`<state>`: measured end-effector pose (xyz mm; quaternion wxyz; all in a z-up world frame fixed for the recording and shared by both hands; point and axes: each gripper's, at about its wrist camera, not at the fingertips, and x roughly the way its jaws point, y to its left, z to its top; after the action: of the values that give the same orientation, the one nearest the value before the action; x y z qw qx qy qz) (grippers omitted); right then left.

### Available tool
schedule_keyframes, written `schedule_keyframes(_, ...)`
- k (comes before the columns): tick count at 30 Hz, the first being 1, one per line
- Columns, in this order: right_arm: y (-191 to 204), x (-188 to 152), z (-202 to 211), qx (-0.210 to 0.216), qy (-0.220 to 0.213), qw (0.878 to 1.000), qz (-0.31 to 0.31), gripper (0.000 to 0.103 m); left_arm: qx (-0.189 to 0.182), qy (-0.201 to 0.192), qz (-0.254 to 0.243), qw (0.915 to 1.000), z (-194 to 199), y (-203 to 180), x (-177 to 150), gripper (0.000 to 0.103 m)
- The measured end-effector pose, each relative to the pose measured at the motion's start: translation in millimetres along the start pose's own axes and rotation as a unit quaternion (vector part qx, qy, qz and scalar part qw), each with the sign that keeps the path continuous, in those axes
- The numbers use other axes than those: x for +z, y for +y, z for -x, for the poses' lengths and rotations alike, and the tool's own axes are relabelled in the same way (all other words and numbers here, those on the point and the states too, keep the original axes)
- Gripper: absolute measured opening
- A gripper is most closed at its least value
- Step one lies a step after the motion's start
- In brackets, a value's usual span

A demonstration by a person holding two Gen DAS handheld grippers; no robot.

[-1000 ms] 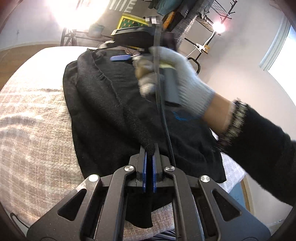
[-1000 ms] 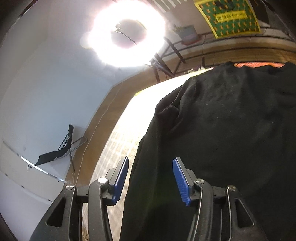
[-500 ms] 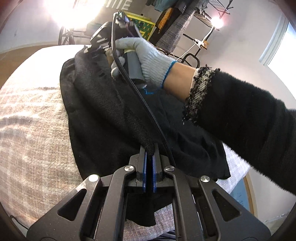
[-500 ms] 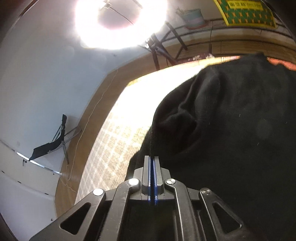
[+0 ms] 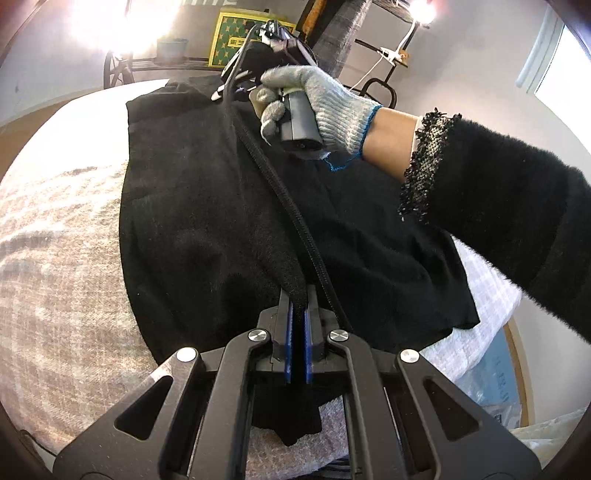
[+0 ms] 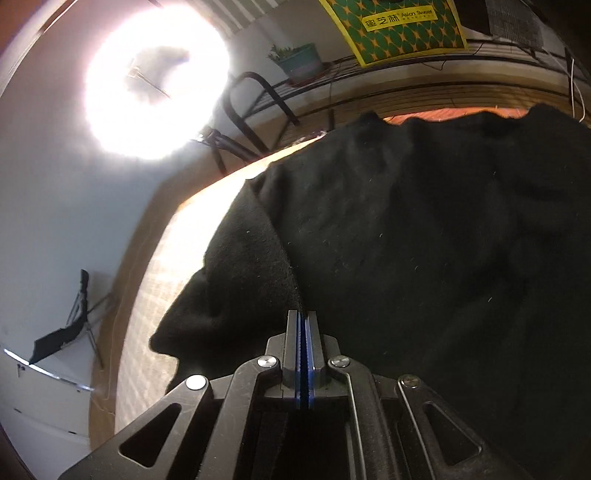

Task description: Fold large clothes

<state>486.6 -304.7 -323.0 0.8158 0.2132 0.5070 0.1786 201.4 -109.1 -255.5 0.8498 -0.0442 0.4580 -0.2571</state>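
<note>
A black sweater (image 5: 192,221) lies spread on a checked bedspread (image 5: 55,258). My left gripper (image 5: 298,301) is shut on a fold of its near edge, and the cloth runs up out of the blue pads. At the sweater's far end a gloved hand (image 5: 317,107) holds my right gripper (image 5: 221,94) down at the cloth. In the right wrist view the right gripper (image 6: 303,319) pinches a ridge of the sweater (image 6: 424,240). Its jaws are opening a hair, with the fabric still pressed between the pads.
A black cable (image 5: 284,206) runs from the right gripper across the sweater to the near edge. The bedspread's left edge (image 6: 147,295) drops to a wooden floor. A ring light (image 6: 155,81), a wire rack with a plant pot (image 6: 299,61) and a green box (image 6: 399,26) stand behind.
The right gripper was open over the sweater's edge a second ago; it has shut on the cloth and sunk lower. The gloved hand moved toward the far left end. The left gripper kept its hold.
</note>
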Motion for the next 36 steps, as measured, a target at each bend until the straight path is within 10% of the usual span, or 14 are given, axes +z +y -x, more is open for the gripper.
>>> schedule_keyframes(4,1,0,21,0.066,-0.008,0.998,-0.020,0.034,0.011,0.005,-0.010,0.9999,10,-7,-4,0.005)
schedule_keyframes(8,13,-9,63,0.089,-0.016,0.996,0.005,0.034,0.000,0.004,-0.014,0.9999,33,-11,-15,0.032)
schedule_keyframes(15,30,-52,166,0.102,-0.026,0.992,0.063,0.035,0.015,-0.022,-0.020,0.9994,93,-9,-43,0.033)
schedule_keyframes(23,45,-165,237,0.112,-0.001,0.988,0.102,0.037,0.010,0.003,0.124,0.9923,84,67,-58,0.033)
schedule_keyframes(29,54,-252,216,0.108,0.067,0.990,0.066,0.050,0.018,0.016,0.169,0.9854,64,79,-71,0.033)
schedule_keyframes(36,58,-279,164,0.072,0.108,0.991,0.042,0.051,0.009,0.024,0.219,0.9755,40,88,-72,0.033)
